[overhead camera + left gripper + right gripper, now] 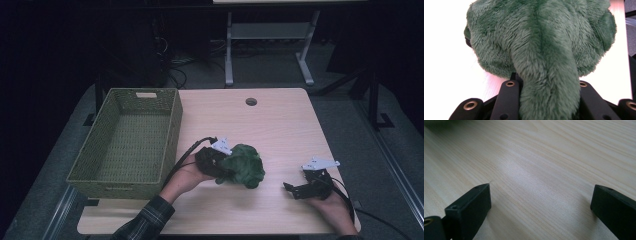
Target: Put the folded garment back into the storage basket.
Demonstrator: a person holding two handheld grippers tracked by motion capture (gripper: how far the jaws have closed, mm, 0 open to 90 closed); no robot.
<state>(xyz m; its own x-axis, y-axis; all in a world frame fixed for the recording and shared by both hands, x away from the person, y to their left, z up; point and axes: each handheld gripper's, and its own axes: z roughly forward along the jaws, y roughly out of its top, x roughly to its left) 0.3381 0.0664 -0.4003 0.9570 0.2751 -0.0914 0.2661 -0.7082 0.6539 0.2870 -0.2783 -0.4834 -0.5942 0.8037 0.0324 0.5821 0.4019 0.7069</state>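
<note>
A green plush toy [244, 166] hangs just above the middle of the wooden table [280, 125]. My left gripper [226, 170] is shut on it from the left. In the left gripper view a long furry part of the toy [541, 45] runs down between the two black jaws, which press on it from both sides [546, 85]. My right gripper [295, 190] rests low near the table's front right, pointing left. Its jaws stand wide apart over bare wood [541, 190] with nothing between them.
A green woven basket [170, 135] stands on the left part of the table, and I see nothing inside it. A round cable hole [251, 101] sits near the far edge. Desk legs and cables stand on the dark floor beyond.
</note>
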